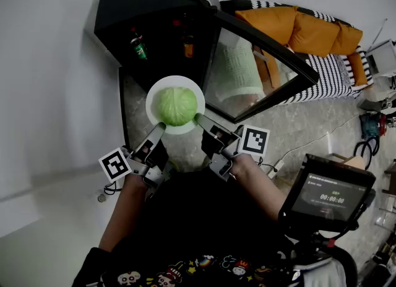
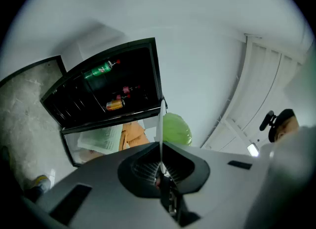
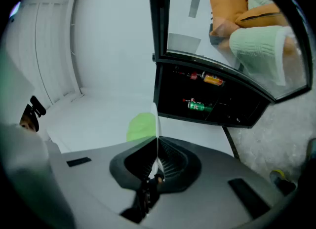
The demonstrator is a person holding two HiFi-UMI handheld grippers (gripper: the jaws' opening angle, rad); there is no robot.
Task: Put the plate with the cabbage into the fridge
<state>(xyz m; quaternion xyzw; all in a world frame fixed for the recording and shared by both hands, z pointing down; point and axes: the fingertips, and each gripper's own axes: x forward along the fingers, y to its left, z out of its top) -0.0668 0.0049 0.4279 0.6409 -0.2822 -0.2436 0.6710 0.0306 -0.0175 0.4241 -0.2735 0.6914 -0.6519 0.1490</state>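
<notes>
a: looking for the plate [image 1: 156, 96]?
b: held level in the air, right before the open fridge [image 1: 124, 13], with the cabbage [image 1: 176, 106] resting at its centre.
a: gripped how?
b: pinched from two sides. left gripper [image 1: 161, 127] clamped tight on the rim at 7 o'clock, right gripper [image 1: 200, 119] likewise at 4 o'clock. seen edge-on between each pair of jaws, so no slack there.
a: why two grips?
b: probably to keep it flat and stop the cabbage rolling off.
a: and the door [image 1: 241, 75]?
b: swung wide toward 3 o'clock, well out of the way.
a: anything inside?
b: a green bottle [image 1: 138, 46] at 11 o'clock from the plate, a can [image 1: 188, 49] at 12. dark otherwise, so hard to judge the free shelf space.
a: next?
b: likely a push forward toward 12 o'clock, staying level, minding the bottle and can.
</notes>
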